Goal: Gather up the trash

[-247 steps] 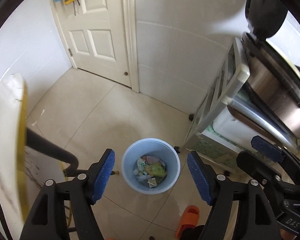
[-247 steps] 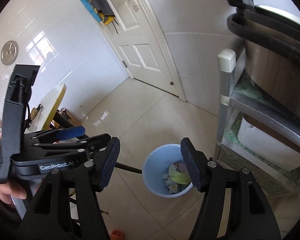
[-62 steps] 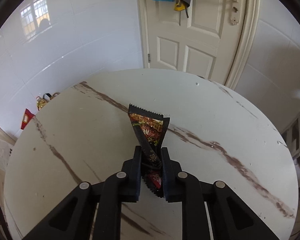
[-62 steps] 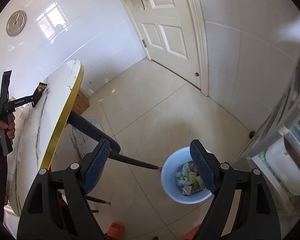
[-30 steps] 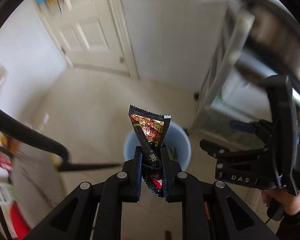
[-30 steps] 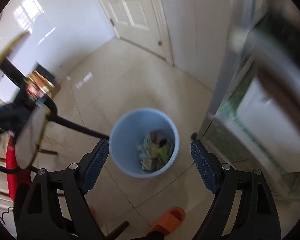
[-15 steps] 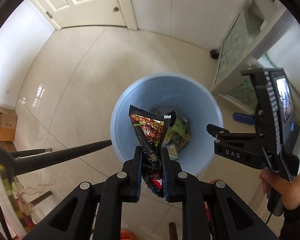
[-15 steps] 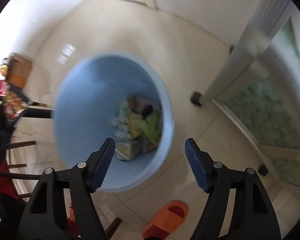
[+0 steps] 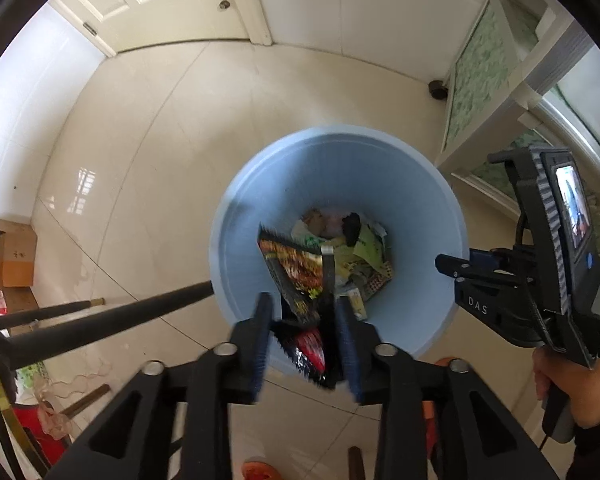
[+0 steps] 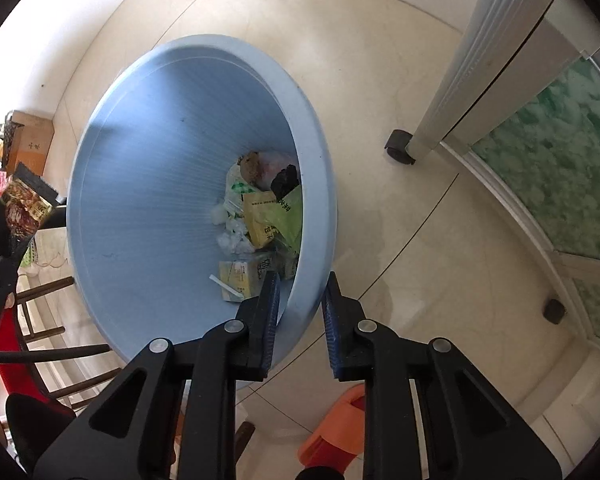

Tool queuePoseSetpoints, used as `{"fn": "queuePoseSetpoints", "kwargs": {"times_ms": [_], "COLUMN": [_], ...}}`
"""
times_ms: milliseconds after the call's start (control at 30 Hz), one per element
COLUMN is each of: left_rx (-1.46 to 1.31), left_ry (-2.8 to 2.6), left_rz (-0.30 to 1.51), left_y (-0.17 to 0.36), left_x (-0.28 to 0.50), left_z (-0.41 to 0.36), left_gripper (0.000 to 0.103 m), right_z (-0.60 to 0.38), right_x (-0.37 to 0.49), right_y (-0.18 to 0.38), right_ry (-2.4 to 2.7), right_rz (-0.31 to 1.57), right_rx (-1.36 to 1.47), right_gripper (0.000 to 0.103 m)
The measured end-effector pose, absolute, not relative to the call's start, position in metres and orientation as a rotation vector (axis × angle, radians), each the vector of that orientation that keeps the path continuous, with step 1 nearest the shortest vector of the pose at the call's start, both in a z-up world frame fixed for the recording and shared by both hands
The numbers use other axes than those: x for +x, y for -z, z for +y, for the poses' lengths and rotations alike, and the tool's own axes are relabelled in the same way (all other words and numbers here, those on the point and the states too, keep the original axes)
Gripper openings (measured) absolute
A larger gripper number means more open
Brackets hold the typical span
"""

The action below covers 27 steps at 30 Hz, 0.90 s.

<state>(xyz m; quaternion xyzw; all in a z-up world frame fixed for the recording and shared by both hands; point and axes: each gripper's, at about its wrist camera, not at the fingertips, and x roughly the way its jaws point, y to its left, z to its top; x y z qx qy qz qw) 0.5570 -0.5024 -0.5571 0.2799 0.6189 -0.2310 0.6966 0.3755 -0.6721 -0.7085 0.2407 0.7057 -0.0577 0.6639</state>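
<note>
Left hand-held gripper (image 9: 303,322) has just let go: its pads, clamped on the snack wrapper (image 9: 298,276) half a second ago, now stand apart, the wrapper loose between them over the blue trash bin (image 9: 244,240). Right hand-held gripper (image 10: 299,305), wide open before, now straddles the bin's near rim (image 10: 308,280); whether it is actually pinching, cannot tell. Judgement: drop is underway, bin likely being steadied; wrapper should fall onto the trash below.

Smooth plastic bin (image 10: 148,152), glossy floor tiles (image 9: 148,112), seemingly crinkly foil wrapper (image 9: 296,272).
</note>
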Motion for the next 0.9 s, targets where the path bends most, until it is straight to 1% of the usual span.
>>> {"fn": "queuePoseSetpoints", "kwargs": {"times_ms": [33,67,100,133,200,333,433,500,600,667,733,767,800,900], "left_rx": [0.632,0.642,0.645,0.646,0.632,0.608,0.568,0.533,0.480,0.449,0.404,0.390,0.376,0.333], "left_ry": [0.505,0.490,0.481,0.471,0.467,0.464,0.485,0.513,0.561,0.603,0.645,0.648,0.644,0.637], "left_rz": [1.367,1.346,1.333,1.316,1.293,1.241,1.155,1.090,0.995,0.929,0.855,0.822,0.781,0.655], "left_y": [0.554,0.551,0.545,0.540,0.526,0.489,0.444,0.408,0.358,0.322,0.283,0.270,0.254,0.208], "left_x": [0.556,0.556,0.553,0.552,0.546,0.528,0.506,0.485,0.451,0.424,0.395,0.385,0.373,0.333], "left_z": [-0.503,-0.502,-0.500,-0.499,-0.496,-0.489,-0.475,-0.467,-0.451,-0.437,-0.417,-0.408,-0.396,-0.359], "left_gripper": [0.048,0.065,0.075,0.076,0.076,0.077,0.077,0.082,0.082,0.082,0.083,0.088,0.095,0.101], "right_z": [-0.672,-0.671,-0.671,-0.670,-0.669,-0.665,-0.662,-0.658,-0.650,-0.642,-0.632,-0.629,-0.624,-0.604], "right_x": [0.375,0.377,0.379,0.379,0.383,0.385,0.384,0.381,0.375,0.368,0.357,0.353,0.347,0.330], "right_y": [0.708,0.714,0.716,0.714,0.713,0.686,0.655,0.627,0.572,0.522,0.468,0.446,0.418,0.343], "right_ry": [0.132,0.133,0.133,0.134,0.133,0.130,0.138,0.136,0.130,0.114,0.095,0.094,0.090,0.072], "right_rz": [1.594,1.594,1.597,1.594,1.595,1.555,1.522,1.487,1.413,1.322,1.226,1.186,1.137,1.010], "right_rx": [0.542,0.538,0.533,0.522,0.503,0.460,0.402,0.379,0.333,0.312,0.288,0.272,0.253,0.217], "right_gripper": [0.020,0.020,0.021,0.021,0.025,0.026,0.030,0.033,0.035,0.035,0.045,0.055,0.059,0.065]}}
